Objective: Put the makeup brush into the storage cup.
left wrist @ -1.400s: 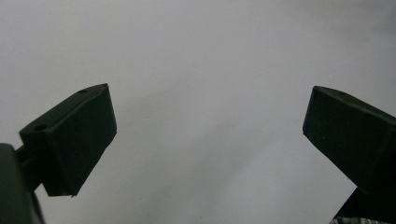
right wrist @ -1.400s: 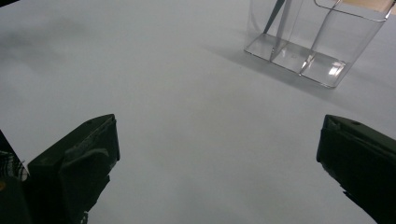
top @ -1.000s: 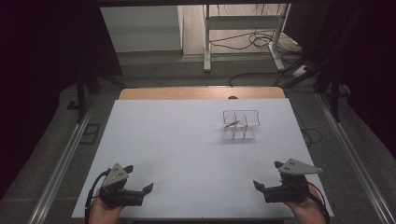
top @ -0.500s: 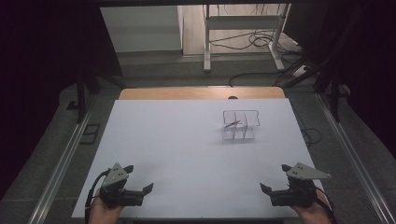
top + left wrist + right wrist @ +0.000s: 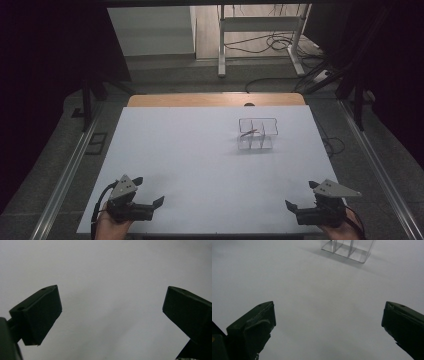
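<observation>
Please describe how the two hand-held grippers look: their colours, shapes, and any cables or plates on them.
Both the left gripper and the right gripper are black, each with two blocky, flat-faced jaws. Each carries a grey three-cornered plate on top. A black cable loops from the left one. Only the hands show; no sleeves are visible.

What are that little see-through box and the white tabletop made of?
The divided box looks like clear acrylic or a similar hard plastic: glossy see-through walls with bright edges. The tabletop seems a matte white sheet or laminate, even and without glare; a wooden-looking strip shows at its far edge.
</observation>
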`<state>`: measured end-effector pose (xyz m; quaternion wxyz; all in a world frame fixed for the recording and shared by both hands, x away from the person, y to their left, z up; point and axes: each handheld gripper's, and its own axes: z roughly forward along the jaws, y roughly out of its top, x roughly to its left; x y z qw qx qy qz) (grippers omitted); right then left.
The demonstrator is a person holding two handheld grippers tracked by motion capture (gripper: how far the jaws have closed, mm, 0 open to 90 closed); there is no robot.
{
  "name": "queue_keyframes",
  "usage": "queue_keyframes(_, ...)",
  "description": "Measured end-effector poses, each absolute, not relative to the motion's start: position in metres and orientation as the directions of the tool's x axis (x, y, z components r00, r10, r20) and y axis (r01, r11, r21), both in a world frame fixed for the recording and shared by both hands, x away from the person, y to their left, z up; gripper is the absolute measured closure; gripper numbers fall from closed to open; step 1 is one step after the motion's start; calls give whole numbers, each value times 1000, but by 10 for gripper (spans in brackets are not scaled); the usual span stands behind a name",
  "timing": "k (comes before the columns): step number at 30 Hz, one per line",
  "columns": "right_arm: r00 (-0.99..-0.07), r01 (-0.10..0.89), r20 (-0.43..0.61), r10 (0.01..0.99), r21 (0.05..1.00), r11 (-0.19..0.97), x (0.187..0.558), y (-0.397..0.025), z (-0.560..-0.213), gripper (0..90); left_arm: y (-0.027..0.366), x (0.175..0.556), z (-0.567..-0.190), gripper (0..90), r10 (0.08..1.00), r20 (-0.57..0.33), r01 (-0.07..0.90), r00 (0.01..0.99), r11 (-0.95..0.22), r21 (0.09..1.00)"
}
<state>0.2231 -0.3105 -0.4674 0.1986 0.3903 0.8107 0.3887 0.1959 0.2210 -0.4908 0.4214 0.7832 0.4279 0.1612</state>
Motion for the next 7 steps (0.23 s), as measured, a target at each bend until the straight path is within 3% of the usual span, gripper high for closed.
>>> queue_keyframes(7, -623, 503, -19, 782, 756, 419, 224, -309, -473, 0, 221, 197, -490, 23, 806, -125, 540, 579, -264, 799)
